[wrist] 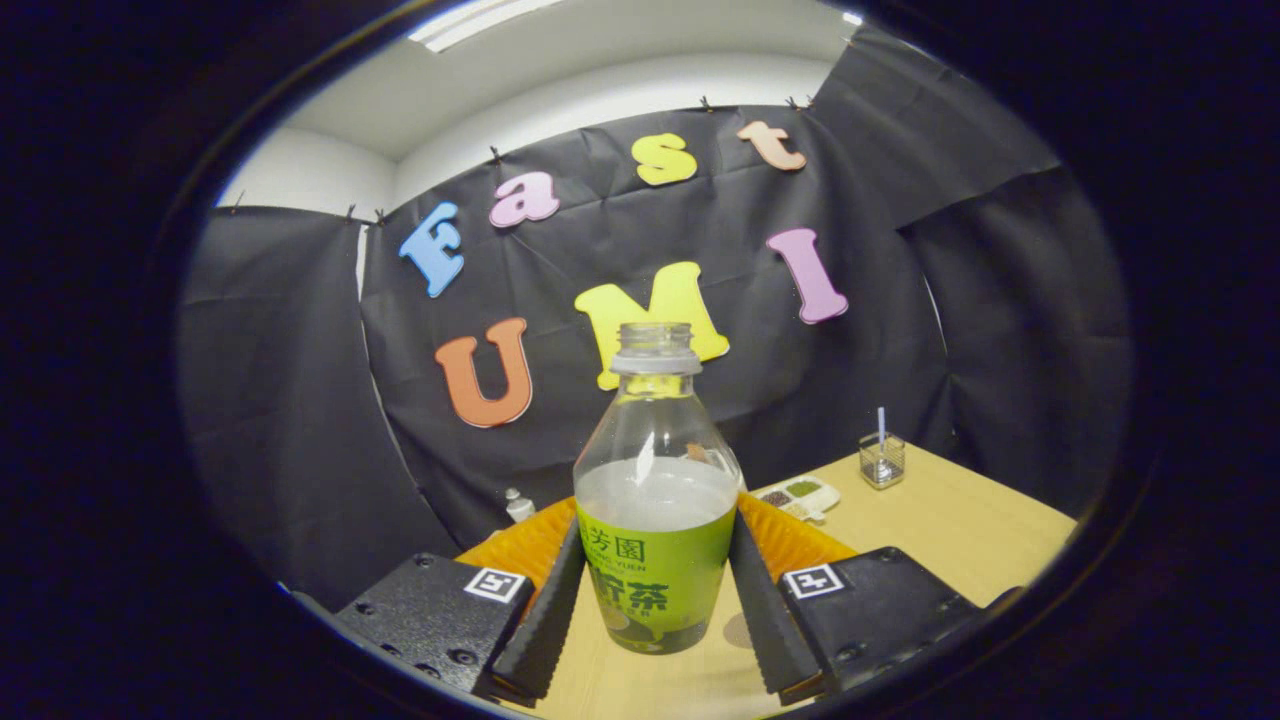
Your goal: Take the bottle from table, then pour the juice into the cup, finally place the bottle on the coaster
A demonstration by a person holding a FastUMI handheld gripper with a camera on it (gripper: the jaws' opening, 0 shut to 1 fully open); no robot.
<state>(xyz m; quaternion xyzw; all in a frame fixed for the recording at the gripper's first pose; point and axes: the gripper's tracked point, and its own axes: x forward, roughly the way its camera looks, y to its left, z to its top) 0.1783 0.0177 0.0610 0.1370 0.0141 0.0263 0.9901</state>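
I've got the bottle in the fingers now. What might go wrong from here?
1. The bottle has no cap and is part full; tilting it early would likely spill drink on the table.
2. The hand-held gripper holds it low on the label, so the top-heavy bottle may slip or swing.

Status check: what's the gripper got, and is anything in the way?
Gripper shut on bottle, upright, cap off, part full. Orange mat just behind it. Small glass with straw far off on table.
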